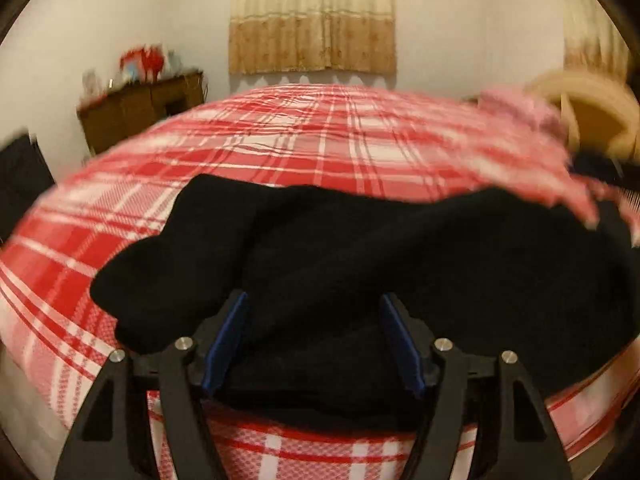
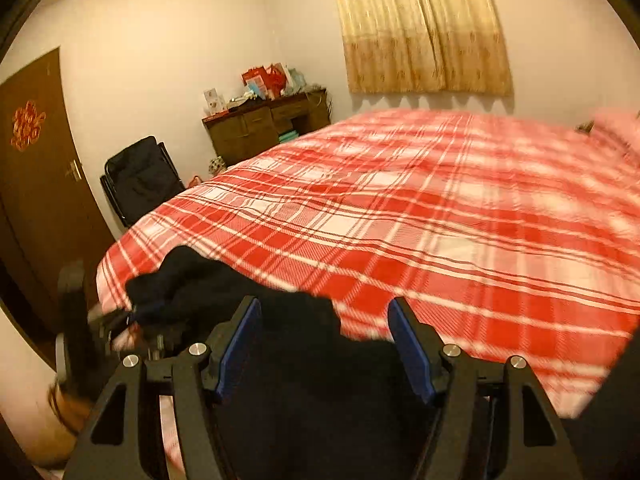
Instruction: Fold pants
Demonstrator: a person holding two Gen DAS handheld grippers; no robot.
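Two grippers hang over a bed spread with a red-and-white plaid cotton sheet [image 1: 280,140]. Leftmost in the left wrist view, a brown wooden cabinet [image 1: 140,114] stands against the white wall, and a beige patterned curtain [image 1: 312,20] hangs behind the bed. The black, soft fabric pants [image 1: 340,248] lie bunched along the near edge of the sheet. The left gripper [image 1: 314,340] has its blue-padded jaws wide apart, with the dark cloth lying between and under them, not pinched. In the right wrist view, a brown door [image 2: 36,184] and a black folding chair [image 2: 140,178] sit at far left. The right gripper [image 2: 324,344] likewise stands open above the pants, with plaid sheet to its right.
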